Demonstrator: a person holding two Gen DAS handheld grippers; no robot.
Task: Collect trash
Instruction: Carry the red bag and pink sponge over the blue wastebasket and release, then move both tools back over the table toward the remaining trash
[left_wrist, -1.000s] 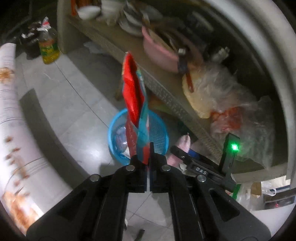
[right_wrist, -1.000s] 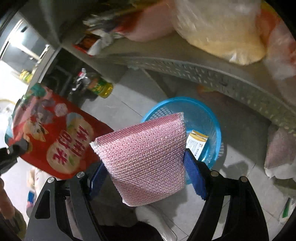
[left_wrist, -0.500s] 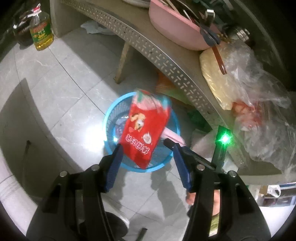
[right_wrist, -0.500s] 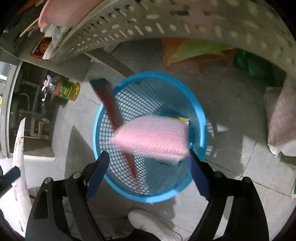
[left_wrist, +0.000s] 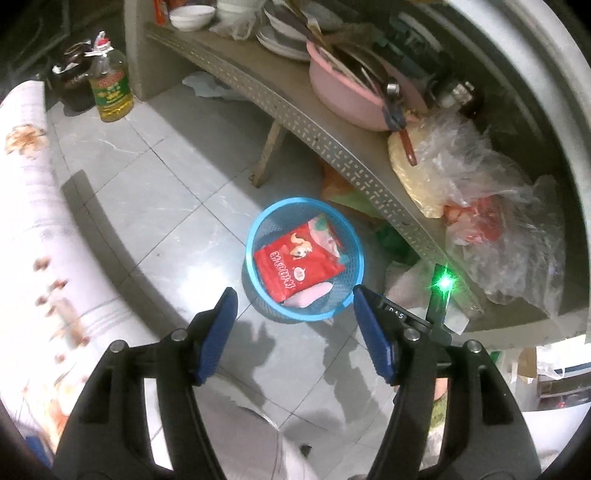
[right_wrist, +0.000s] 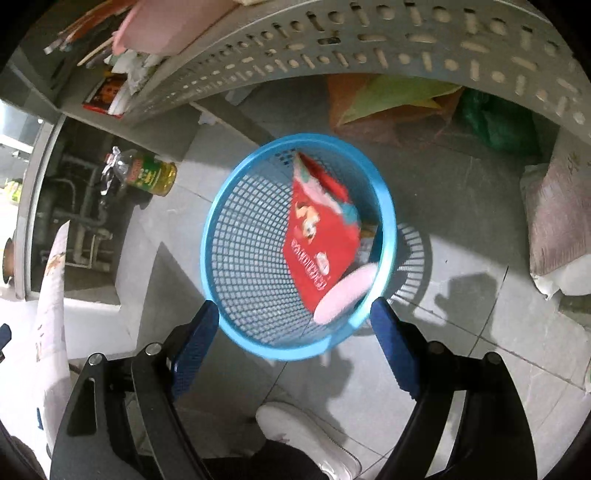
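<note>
— One blue mesh basket (left_wrist: 255, 236) is sitting on the grey tiled floor (left_wrist: 155, 192), just beside the perforated metal shelf (left_wrist: 332, 147).
— What's lying inside?
— One red snack packet (right_wrist: 321, 243) and one pink scouring pad (right_wrist: 345, 293), its far end hiding under the packet.
— The grippers?
— Left gripper (left_wrist: 291, 334) and right gripper (right_wrist: 293, 341) are both hanging spread wide, gripping nothing. One oil bottle (left_wrist: 110, 92) is standing well apart.

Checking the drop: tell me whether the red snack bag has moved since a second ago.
Yes. The red snack bag left the left gripper and went down into the blue basket, which stands beside the shelf leg.
</note>
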